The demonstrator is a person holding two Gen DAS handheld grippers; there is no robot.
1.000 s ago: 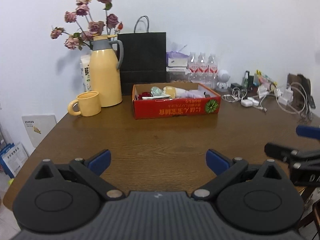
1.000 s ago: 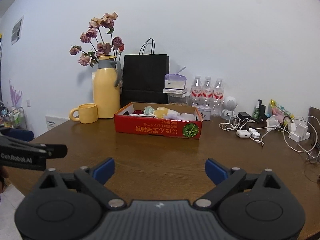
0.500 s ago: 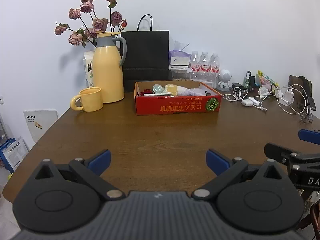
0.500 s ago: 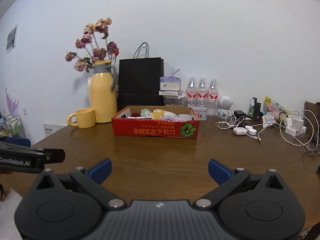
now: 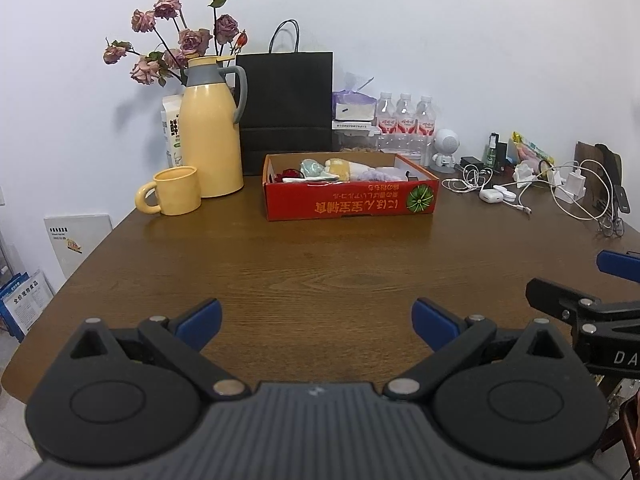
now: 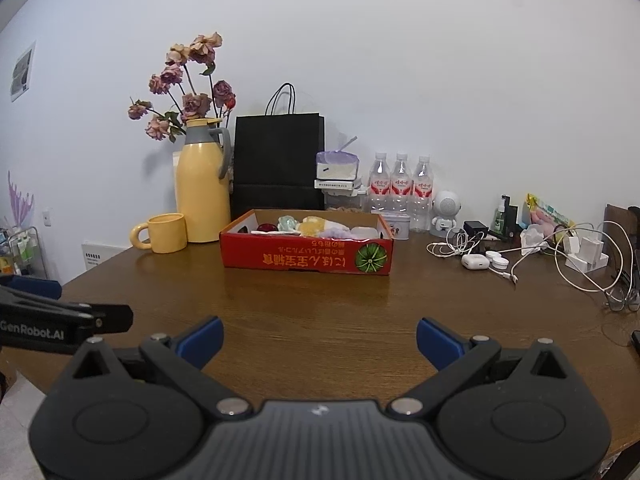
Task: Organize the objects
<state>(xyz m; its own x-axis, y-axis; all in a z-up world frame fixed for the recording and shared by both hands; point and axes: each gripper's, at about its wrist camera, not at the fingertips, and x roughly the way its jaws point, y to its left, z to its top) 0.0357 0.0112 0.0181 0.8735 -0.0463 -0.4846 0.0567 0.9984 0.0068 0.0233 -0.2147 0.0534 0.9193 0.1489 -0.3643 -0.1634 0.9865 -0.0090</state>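
"GenRobot.AI" stands in white on the left gripper (image 6: 60,326); the red box (image 6: 306,258) carries upside-down yellow characters, unreadable.

Brown wood-grain table (image 5: 320,272), rounded near corner at left, far edge against a white wall. Back left: yellow mug (image 5: 176,191) just beside a tall yellow thermos jug (image 5: 212,140) with a grey handle; a carton (image 5: 171,132) stands behind the jug. Centre back: a shallow red cardboard box (image 5: 350,196), open top, small items inside, print on its front face upside down. Behind it, an upright black paper bag (image 5: 286,108). To the right: three water bottles (image 5: 406,118), a small white robot figure (image 5: 445,150), a white earbud case (image 5: 491,197), tangled white cables and chargers (image 5: 576,188).
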